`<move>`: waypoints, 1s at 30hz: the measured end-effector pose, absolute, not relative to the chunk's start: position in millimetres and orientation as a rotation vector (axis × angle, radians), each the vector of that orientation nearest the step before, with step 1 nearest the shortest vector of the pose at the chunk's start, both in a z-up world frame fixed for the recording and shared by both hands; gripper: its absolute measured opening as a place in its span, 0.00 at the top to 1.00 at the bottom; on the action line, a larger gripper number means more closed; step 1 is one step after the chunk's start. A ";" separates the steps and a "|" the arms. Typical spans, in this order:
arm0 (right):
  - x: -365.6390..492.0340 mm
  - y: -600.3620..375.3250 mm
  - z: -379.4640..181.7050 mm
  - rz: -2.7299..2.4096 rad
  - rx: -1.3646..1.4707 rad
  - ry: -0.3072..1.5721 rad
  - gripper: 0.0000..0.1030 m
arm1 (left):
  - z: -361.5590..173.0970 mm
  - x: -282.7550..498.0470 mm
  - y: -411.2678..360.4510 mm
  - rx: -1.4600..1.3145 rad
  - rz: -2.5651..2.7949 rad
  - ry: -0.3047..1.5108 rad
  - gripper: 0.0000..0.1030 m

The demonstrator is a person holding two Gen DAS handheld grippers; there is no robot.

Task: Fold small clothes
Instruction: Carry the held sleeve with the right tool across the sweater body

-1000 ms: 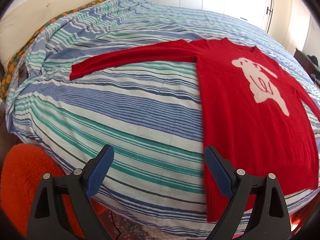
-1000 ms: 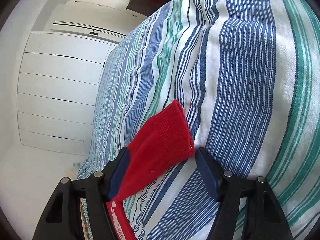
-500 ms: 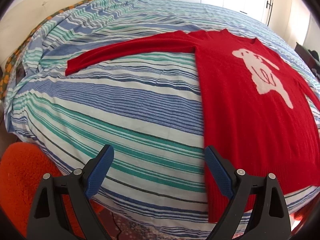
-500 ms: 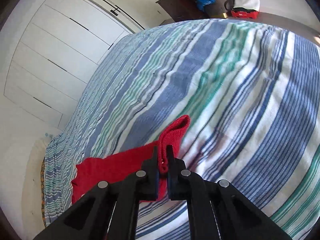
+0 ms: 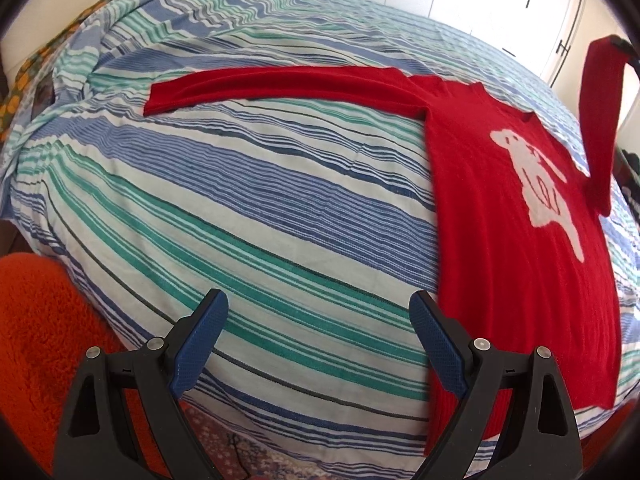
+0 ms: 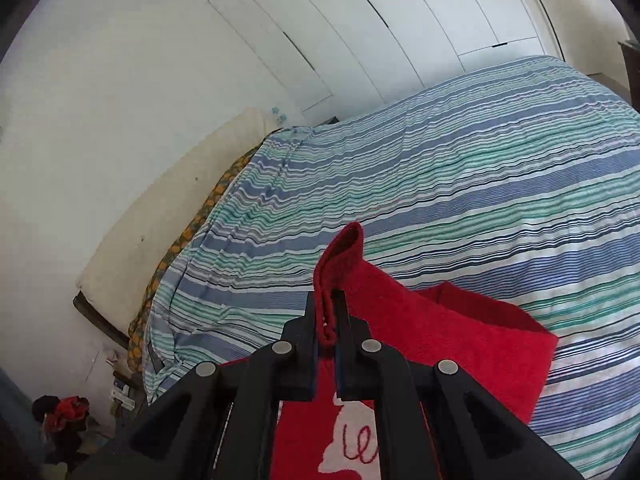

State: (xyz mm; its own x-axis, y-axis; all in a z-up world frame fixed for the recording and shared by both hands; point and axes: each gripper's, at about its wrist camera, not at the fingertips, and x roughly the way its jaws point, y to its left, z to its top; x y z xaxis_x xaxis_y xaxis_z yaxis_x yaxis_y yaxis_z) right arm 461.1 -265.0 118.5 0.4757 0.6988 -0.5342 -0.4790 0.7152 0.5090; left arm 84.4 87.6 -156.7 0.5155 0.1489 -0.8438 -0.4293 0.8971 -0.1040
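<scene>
Right wrist: right tongs (image 6: 328, 312) clamped on sleeve cuff (image 6: 340, 256), now lifted (previously flat) | left tongs (image 5: 320, 320) apart, empty

My bed (image 5: 248, 184) wears a blue-green striped cover; the red sweater (image 5: 500, 240) lies spread on it, near its foot edge.

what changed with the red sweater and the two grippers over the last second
The right hand-held gripper closed on the cuff of the red sweater's right sleeve and lifted it off the striped bedspread, so the sleeve now hangs in the air above the sweater's body. The left hand-held gripper stayed open and empty near the hem, and the other sleeve still lies stretched flat.
</scene>
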 end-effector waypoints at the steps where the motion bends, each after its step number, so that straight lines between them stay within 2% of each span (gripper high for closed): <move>1: 466.7 -245.0 107.2 0.765 0.302 0.819 0.88 | -157.5 83.9 90.4 -0.331 0.360 0.974 0.10; 2: 472.8 -229.1 93.8 0.804 0.303 0.875 0.65 | -157.8 83.2 92.5 -0.341 0.365 0.975 0.10; 3: 478.0 -218.0 82.4 0.822 0.314 0.926 0.37 | -157.6 81.9 94.4 -0.348 0.367 0.973 0.10; 4: 480.2 -215.7 73.3 0.825 0.331 0.939 0.34 | -157.3 80.7 95.7 -0.354 0.367 0.971 0.10; 9: 495.1 -259.9 38.2 0.757 0.397 0.977 0.36 | -160.4 83.0 97.8 -0.364 0.366 0.977 0.10; 11: 500.4 -284.3 17.8 0.694 0.424 1.020 0.44 | -162.8 86.3 96.0 -0.349 0.364 0.985 0.10; 13: 503.0 -307.1 -10.9 0.659 0.459 1.095 0.58 | -163.2 88.4 92.8 -0.331 0.360 0.991 0.10; 17: 496.1 -346.4 -91.2 0.335 0.214 1.294 0.62 | -161.8 87.8 87.6 -0.301 0.350 0.988 0.10; 19: 490.5 -368.6 -116.4 0.224 0.120 1.335 0.70 | -163.2 87.3 87.6 -0.295 0.348 0.992 0.10; 24: 470.2 -349.0 -67.4 0.336 0.043 1.126 0.66 | -168.1 92.2 86.9 -0.292 0.360 1.000 0.10; 27: 455.4 -283.0 -42.2 0.533 -0.143 1.032 0.66 | -169.0 95.5 84.2 -0.282 0.357 1.001 0.09; 30: 420.3 -202.3 -40.2 0.723 -0.417 0.914 0.66 | -167.6 94.1 82.4 -0.274 0.346 0.998 0.09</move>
